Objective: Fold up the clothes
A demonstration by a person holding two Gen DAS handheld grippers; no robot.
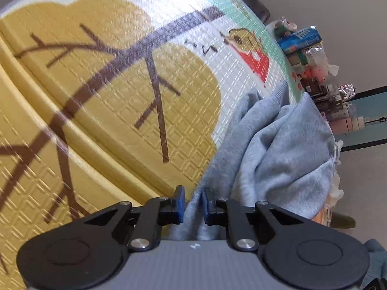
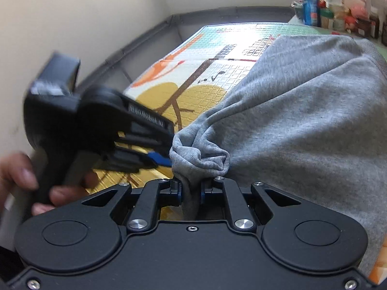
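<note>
A grey sweatshirt [image 2: 302, 120] lies bunched on a patterned play mat [image 1: 121, 84], its bulk heaped toward the mat's far right side w/ a ribbed cuff or hem [image 1: 280, 91] sticking up at the back. Both grippers grip the same near edge of the fabric, close together.

Left gripper [image 1: 193, 204]: jaws nearly together, blue pads pinching a narrow fold of the grey cloth that runs down between them toward the camera. In the right wrist view the same tool comes in from the left, blurred, its blue pad touching a knotted-looking wad of fabric [image 2: 203, 157]; a hand [image 2: 29, 181] wraps its grip.

Right gripper [image 2: 191, 191]: jaws nearly together too, clamped on a twisted rope of the sweatshirt just below that wad.

The mat shows a yellow tree w/ brown branches [image 1: 150, 55], an orange fox shape [image 2: 164, 70] & a small bird figure [image 1: 244, 41] on a white embossed ground, w/ a raised seam crossing the yellow part. A grey skirting rail [image 2: 145, 41] runs along the pale wall beyond. At the mat's far edge stands a clutter of boxes, jars & bottles [image 1: 312, 55], incl. 1 blue carton [image 2: 310, 2]; labels too small to read.
</note>
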